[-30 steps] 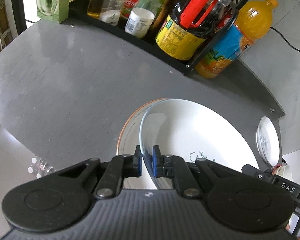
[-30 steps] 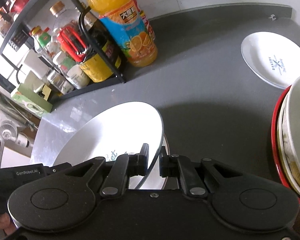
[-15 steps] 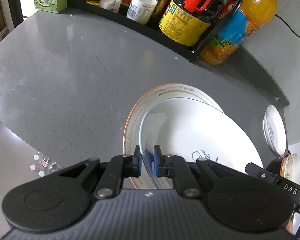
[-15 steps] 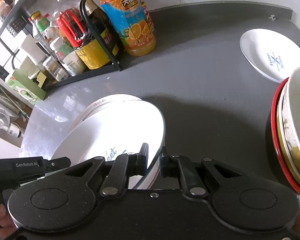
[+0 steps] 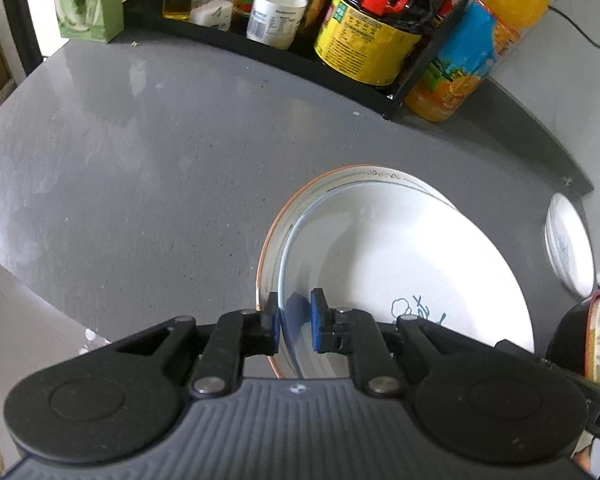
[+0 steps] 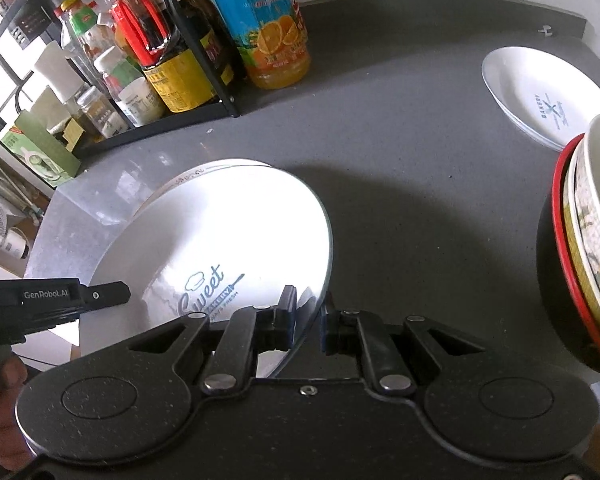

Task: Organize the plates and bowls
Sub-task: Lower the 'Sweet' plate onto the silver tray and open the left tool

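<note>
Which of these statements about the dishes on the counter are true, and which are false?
1. The white plate printed "Sweet" lies over an orange-rimmed plate. True.
2. The orange juice bottle stands inside the black rack. False: it stands on the counter, beside the rack's end.
3. A smaller white plate lies alone, apart from the others. True.
4. The outermost bowl of the bowl stack has a blue rim. False: its rim is red.

"Sweet Bakery" on near plate (image 6: pixel 220 240); "GenRobot.AI" on left tool (image 6: pixel 52 294).
</note>
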### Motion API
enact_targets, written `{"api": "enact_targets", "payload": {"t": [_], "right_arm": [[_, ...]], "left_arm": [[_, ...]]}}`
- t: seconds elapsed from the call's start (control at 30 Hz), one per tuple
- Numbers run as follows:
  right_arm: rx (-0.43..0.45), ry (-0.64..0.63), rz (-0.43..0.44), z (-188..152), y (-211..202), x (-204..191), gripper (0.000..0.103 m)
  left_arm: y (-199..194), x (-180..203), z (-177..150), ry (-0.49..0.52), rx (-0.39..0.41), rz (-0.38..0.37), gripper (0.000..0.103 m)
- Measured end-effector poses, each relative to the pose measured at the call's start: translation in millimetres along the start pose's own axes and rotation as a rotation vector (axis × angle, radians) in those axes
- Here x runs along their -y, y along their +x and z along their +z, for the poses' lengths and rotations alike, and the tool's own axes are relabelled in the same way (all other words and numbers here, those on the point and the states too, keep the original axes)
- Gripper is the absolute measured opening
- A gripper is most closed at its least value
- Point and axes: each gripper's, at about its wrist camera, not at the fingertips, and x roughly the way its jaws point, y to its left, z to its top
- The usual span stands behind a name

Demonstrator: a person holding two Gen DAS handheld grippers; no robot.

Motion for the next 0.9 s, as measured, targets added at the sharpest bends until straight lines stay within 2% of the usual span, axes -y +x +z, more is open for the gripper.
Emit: {"api": "enact_targets", "payload": {"t": [0.13,0.37,0.6,0.9], "right_arm": [[-0.003,-0.010,-0.031,1,4,-1,0.013],[0.006,-0.023,-0.038,7,9,-3,0.013],[-0.007,0.011,-0.030,6,14,-2,0.013],[-0.004,0.039,-0.033,5,15,-1,0.013]], "left_arm": [[6,8,-1,0.048,-0.001,0.021,0.017],[13,8,6,0.043,-0.024,0.011,0.018],[12,9,16,0.032,-0.101,0.026,0.021],[9,8,19,0.027,-0.132,0.024,0.021]]}}
